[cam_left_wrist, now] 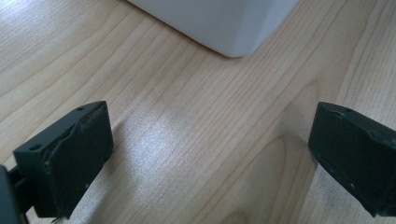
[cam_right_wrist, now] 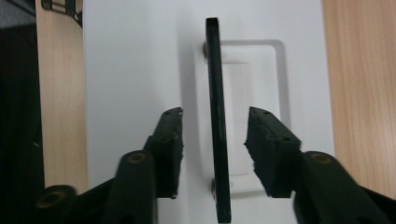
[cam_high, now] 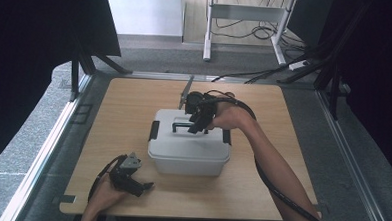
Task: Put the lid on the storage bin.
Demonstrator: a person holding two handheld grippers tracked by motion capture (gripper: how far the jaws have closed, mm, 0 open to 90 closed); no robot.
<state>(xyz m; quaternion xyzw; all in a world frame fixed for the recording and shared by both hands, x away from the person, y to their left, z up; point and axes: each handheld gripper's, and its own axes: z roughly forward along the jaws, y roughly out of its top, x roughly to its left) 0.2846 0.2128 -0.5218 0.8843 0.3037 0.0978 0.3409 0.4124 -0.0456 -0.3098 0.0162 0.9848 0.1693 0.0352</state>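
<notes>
A white plastic box with a lid stands in the middle of the wooden table. Its black carrying handle stands upright on the lid. My right gripper hangs over the lid from the right, pointing down. In the right gripper view the handle runs between the two jaws of my right gripper, with a gap on each side, so it is open and not pressing. My left gripper rests low near the table's front left, open, with bare wood between its fingers. The box's corner lies ahead of it.
Black latches sit on the box's left and right ends. A thin grey plate stands up behind the box. Beyond the table lie a white frame's legs and cables on the floor; dark curtains hang at both sides.
</notes>
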